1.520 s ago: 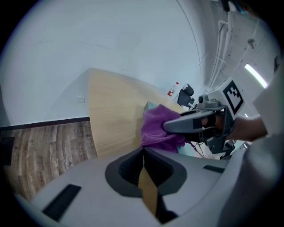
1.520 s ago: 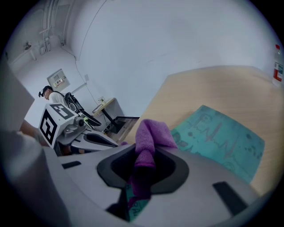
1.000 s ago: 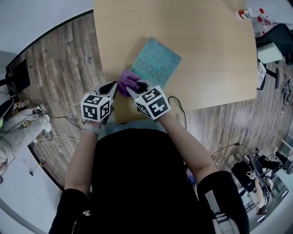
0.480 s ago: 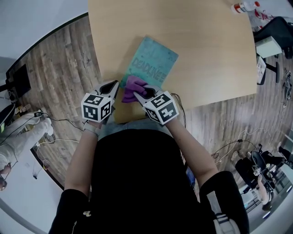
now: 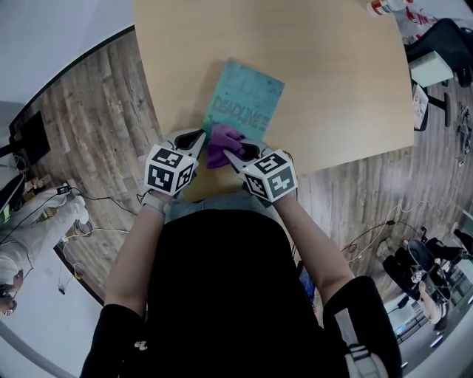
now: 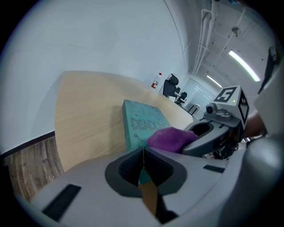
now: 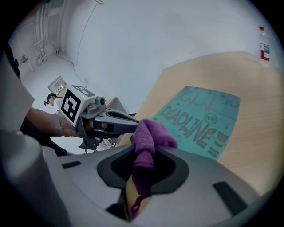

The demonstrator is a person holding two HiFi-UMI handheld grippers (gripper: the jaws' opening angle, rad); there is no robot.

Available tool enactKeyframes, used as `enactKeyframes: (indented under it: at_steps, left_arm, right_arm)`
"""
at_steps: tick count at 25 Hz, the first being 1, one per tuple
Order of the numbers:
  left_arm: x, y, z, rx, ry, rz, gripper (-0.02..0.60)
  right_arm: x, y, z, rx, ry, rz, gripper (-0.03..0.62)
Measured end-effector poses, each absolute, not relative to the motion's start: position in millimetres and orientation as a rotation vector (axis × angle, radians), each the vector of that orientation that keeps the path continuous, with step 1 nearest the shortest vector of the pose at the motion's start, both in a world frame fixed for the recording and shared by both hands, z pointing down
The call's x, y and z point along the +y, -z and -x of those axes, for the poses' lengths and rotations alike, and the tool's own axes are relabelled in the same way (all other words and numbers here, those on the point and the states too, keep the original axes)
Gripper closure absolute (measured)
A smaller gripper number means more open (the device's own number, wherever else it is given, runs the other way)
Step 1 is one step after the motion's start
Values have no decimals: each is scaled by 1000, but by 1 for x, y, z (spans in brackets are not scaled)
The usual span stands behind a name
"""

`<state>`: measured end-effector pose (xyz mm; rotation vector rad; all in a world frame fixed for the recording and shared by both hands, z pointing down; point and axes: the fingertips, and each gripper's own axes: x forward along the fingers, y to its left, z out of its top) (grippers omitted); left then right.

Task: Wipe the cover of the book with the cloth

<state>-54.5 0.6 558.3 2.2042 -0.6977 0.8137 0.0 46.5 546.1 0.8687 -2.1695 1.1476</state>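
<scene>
A teal book [image 5: 244, 99] lies flat on the light wooden table [image 5: 332, 88], its cover facing up. My right gripper [image 5: 228, 153] is shut on a purple cloth [image 5: 224, 142], and the bunched cloth rests on the near end of the cover. In the right gripper view the cloth [image 7: 149, 137] is pinched between the jaws, with the book [image 7: 199, 120] just beyond. My left gripper [image 5: 201, 135] is shut and holds nothing. It sits at the book's near left corner, beside the cloth. The left gripper view shows its jaws meeting above the book [image 6: 141, 120].
A bottle [image 5: 383, 7] stands at the table's far right corner. An office chair [image 5: 442, 46] and cables are on the wood floor to the right. The table's near edge [image 5: 222, 193] runs just below both grippers.
Both grippers have shifted right along the book's near edge. The cloth moved from the near left corner toward the middle of that edge. The left gripper came closer to the book.
</scene>
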Motion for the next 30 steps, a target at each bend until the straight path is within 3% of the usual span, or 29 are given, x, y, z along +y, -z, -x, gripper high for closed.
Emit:
enactKeyframes:
  at_steps: [10,30]
  left_arm:
    - [5,-570,44,-621,-1003,-2300,561]
    - [4,-572,42,-586,-985,-2223,561]
  right_arm:
    - [37,-552,-19,-2137,-1172,-985,500]
    - [-72,-558,-71,-2139,-1204,-1131,503]
